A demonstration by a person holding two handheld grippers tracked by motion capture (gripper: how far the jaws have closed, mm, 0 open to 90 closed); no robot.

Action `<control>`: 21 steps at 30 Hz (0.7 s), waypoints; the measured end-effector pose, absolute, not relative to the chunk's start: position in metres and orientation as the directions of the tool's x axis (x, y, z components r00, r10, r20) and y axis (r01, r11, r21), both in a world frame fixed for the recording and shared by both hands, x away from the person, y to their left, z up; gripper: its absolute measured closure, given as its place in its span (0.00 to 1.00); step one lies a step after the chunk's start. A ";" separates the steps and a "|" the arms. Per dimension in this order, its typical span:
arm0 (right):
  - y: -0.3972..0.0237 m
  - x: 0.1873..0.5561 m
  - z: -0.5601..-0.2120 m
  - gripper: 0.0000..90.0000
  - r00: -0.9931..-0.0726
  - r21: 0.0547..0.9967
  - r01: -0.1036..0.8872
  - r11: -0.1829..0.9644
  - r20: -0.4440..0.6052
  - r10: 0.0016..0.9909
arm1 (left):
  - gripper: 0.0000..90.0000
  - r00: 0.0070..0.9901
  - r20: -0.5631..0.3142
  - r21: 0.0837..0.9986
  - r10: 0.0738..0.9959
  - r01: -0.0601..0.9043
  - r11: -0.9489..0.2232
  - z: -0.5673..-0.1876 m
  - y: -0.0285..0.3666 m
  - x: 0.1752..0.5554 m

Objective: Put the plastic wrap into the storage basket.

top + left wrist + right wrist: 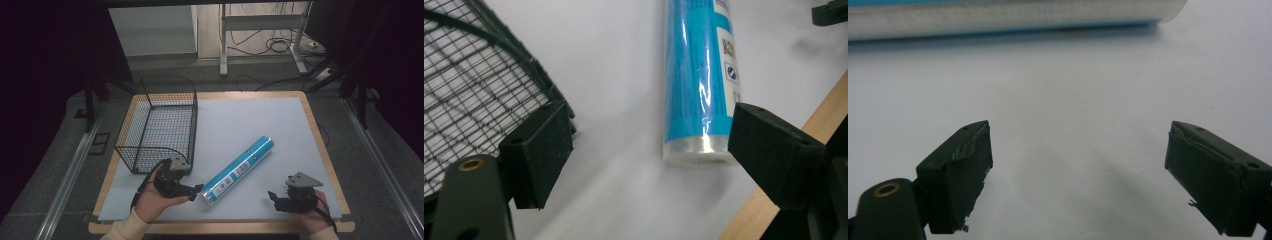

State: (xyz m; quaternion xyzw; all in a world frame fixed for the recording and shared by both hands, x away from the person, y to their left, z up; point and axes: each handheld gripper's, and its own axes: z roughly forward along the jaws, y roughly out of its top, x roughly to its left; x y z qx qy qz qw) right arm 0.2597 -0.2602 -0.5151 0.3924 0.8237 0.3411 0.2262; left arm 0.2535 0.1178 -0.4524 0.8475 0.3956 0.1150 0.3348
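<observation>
Left gripper [196,190] jaws spread wide, nothing between them; in the left gripper view its right pad [774,150] sits just beside the near end of the blue tube [699,80], can't tell if touching. Left hand [155,197] holds it at the table's 7 o'clock, jaws aimed toward 3 o'clock

Right gripper [272,196] jaws also spread wide, empty, bare white mat [1073,100] between them; tube runs across at 12 o'clock in the right gripper view, well clear of the pads. Right hand [312,212] at the table's 5 o'clock

Tube lies flat on the mat near centre, long axis from 7 to 1 o'clock, white label on its near half

Black wire basket [160,125] stands upright at 10 o'clock, apart from the tube
</observation>
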 end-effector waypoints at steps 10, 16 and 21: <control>-0.260 0.259 -0.514 0.14 -0.588 0.747 0.477 0.463 -0.121 0.800 | 0.19 0.687 -0.060 0.640 0.725 0.583 -0.500 -0.451 0.104 0.267; -0.261 0.259 -0.514 0.14 -0.582 0.748 0.477 0.462 -0.125 0.803 | 0.19 0.691 -0.056 0.640 0.720 0.579 -0.506 -0.449 0.095 0.274; -0.261 0.260 -0.514 0.14 -0.578 0.744 0.477 0.469 -0.136 0.805 | 0.19 0.693 -0.050 0.631 0.719 0.580 -0.516 -0.447 0.090 0.281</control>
